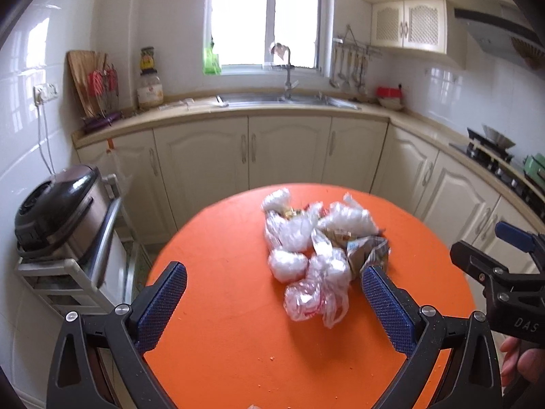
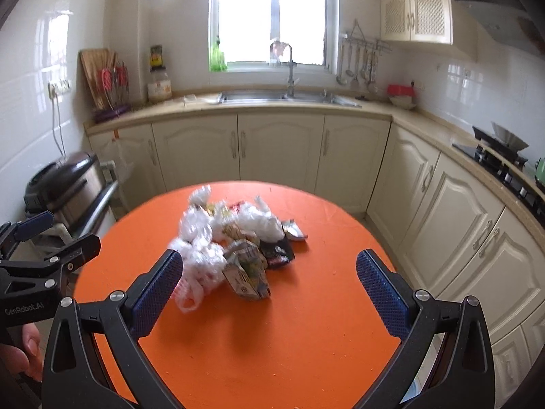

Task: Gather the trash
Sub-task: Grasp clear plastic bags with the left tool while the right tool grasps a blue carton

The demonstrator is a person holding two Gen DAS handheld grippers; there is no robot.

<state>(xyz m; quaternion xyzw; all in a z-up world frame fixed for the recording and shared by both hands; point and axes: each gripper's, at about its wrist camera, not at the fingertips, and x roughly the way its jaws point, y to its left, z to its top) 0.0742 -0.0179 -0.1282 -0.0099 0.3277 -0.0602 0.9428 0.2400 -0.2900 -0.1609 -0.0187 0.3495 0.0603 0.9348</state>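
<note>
A heap of trash [image 1: 316, 245] lies on the round orange table [image 1: 221, 306]: crumpled clear plastic bags [image 1: 316, 289], a flattened paper carton [image 1: 369, 250] and snack wrappers. In the right wrist view the same trash heap [image 2: 231, 242] shows the carton [image 2: 248, 272] nearest and a dark wrapper [image 2: 279, 252] beside it. My left gripper [image 1: 274, 279] stands open over the table, short of the heap, nothing between its fingers. My right gripper [image 2: 269, 266] is open too, the heap just beyond its left finger [image 2: 160, 286].
Cream kitchen cabinets [image 2: 282, 150] and a sink [image 2: 272, 97] run behind the table. A rice cooker [image 1: 58, 211] sits on a rack at the left; a gas stove [image 2: 500, 160] is at the right. A hand [image 2: 20, 354] holds the other gripper's body [image 1: 504, 279].
</note>
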